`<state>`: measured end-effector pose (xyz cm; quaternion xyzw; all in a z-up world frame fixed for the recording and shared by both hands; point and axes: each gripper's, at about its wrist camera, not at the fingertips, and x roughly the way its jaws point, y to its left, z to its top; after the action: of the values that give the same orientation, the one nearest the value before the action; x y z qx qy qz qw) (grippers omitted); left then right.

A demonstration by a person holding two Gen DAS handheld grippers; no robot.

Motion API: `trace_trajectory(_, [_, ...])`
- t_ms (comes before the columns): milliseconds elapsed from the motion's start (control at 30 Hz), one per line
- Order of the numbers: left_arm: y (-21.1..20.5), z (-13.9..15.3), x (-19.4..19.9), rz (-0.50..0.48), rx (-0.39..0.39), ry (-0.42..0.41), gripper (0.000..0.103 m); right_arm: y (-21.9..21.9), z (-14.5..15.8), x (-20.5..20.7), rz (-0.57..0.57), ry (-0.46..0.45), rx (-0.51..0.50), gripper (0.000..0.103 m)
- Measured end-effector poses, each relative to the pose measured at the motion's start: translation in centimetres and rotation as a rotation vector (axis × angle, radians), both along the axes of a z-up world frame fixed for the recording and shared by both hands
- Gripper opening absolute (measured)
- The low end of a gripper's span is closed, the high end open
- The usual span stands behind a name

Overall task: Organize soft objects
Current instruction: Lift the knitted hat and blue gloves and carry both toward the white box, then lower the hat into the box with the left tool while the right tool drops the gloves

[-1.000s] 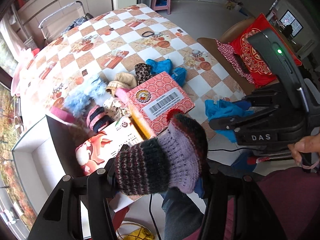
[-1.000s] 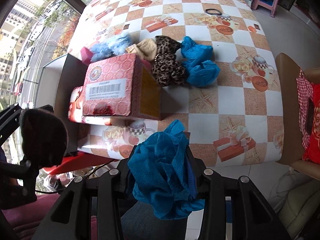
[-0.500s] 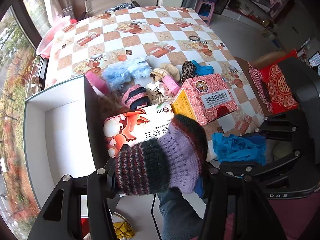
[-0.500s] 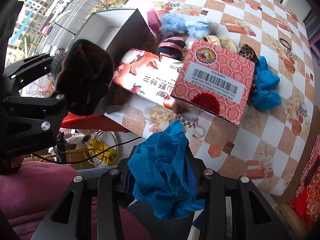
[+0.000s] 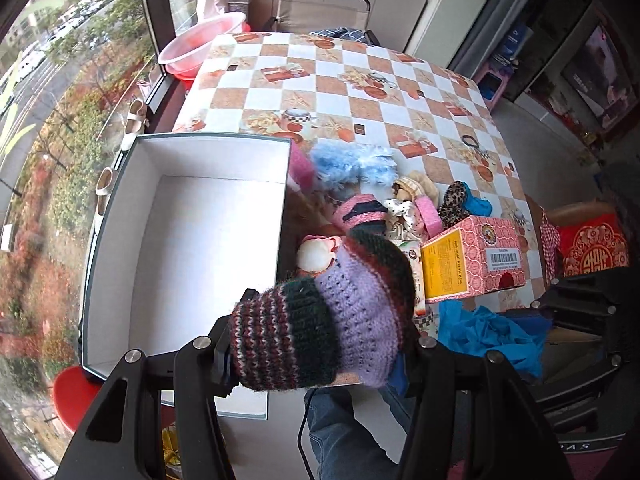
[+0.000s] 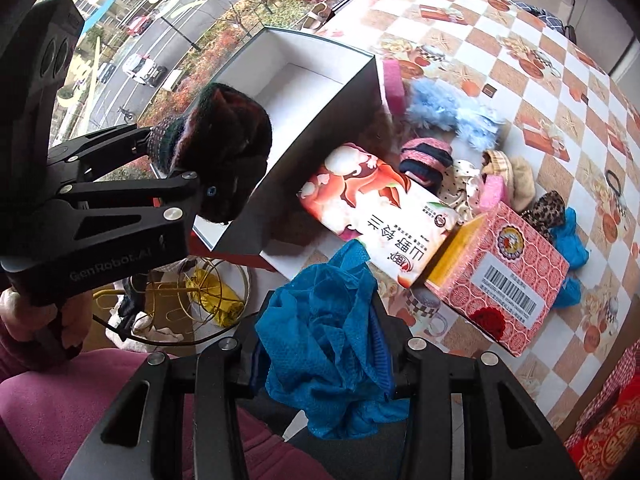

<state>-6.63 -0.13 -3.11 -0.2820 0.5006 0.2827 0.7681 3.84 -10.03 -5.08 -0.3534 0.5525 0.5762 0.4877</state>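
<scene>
A second ago the left tongs (image 5: 320, 354) looked over the red boxes; now the big white box (image 5: 192, 240) fills the view just ahead of them and a bit to their left. The right tongs (image 6: 322, 364) have swung the same way — the white box, once far off to their left, now sits right ahead. Both grips look the same as before.

The left tongs are clamped on a striped knit hat (image 5: 324, 312) (purple, dark green and red). The right tongs are clamped on a crumpled blue cloth (image 6: 328, 344).

The white box has nothing in it, so there is lots of room inside. Its near edge hangs past the table edge (image 5: 248, 410), close to the left tongs. To the right of the left tongs the table is crowded — a flowery box (image 6: 380, 216), a pink box (image 5: 476, 260) and a pile of small soft things (image 5: 384, 200) sit tight together.

The hat hides part of the flowery box. The soft pile is jumbled, so some pieces are hard to tell apart. More blue cloth (image 6: 568, 240) peeks out behind the pink box.
</scene>
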Motion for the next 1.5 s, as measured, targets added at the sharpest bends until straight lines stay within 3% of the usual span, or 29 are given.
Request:
trace_trajectory(533, [3.3, -0.5, -5.1, 0.219, -0.018, -0.014, 0.059, 4.2, 0.9, -1.7, 0.100, -0.010, 0.018, 0.043])
trace_trajectory(867, [4.7, -0.7, -6.8, 0.305, -0.017, -0.009, 0.060, 6.6, 1.2, -2.8, 0.145, -0.005, 0.035, 0.043])
trace_trajectory(1200, [5.5, -1.1, -8.7, 0.395, -0.022, 0.011, 0.060, 9.0, 1.4, -3.0, 0.152, -0.002, 0.052, 0.043])
trace_trajectory(1500, [6.9, -2.5, -10.5, 0.469, -0.011, 0.064, 0.060, 12.0, 0.8, -5.8, 0.221, 0.000, 0.061, 0.043])
